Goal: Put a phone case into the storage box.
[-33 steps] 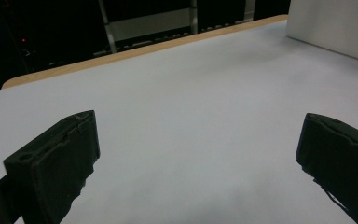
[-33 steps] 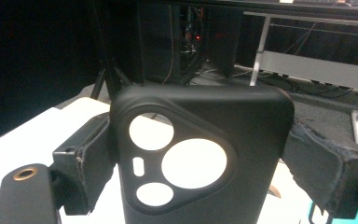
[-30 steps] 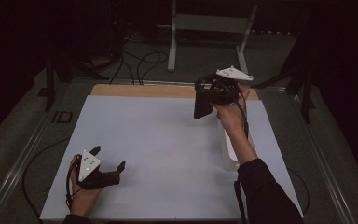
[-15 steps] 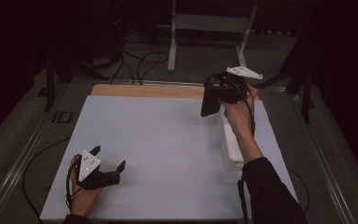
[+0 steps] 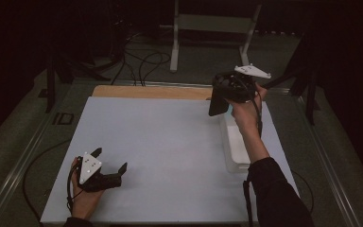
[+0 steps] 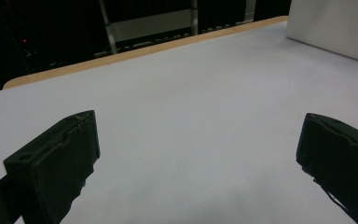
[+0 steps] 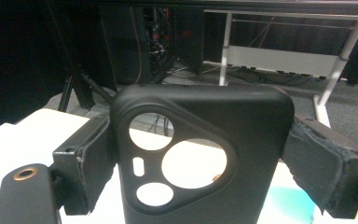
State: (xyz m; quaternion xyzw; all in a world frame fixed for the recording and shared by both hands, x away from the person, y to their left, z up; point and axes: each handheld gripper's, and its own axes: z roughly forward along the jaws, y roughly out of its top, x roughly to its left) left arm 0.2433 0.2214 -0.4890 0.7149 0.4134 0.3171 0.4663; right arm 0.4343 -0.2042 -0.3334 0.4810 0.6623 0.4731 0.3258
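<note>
My right gripper (image 5: pixel 219 103) is raised over the far right of the table, shut on a black phone case (image 5: pixel 217 105). In the right gripper view the phone case (image 7: pixel 200 154) stands upright between the jaws, its round camera cut-outs facing me, and my right gripper (image 7: pixel 200 163) clamps its two sides. Below that hand lies a white open box (image 5: pixel 234 146). Near the front left corner my left gripper (image 5: pixel 109 164) rests low on the white table top (image 5: pixel 160 142), held in a hand. From its own camera my left gripper (image 6: pixel 198 154) is open, with bare table between the jaws.
A wooden strip (image 5: pixel 151 91) runs along the table's far edge. Behind it stand a white metal frame (image 5: pixel 212 33) and loose cables (image 5: pixel 142 61) on the dark floor. A white box wall (image 6: pixel 335 28) shows at the far right in the left gripper view.
My right gripper has lifted and moved right and away with the phone case, uncovering more of the white box. The left gripper has stayed put.
</note>
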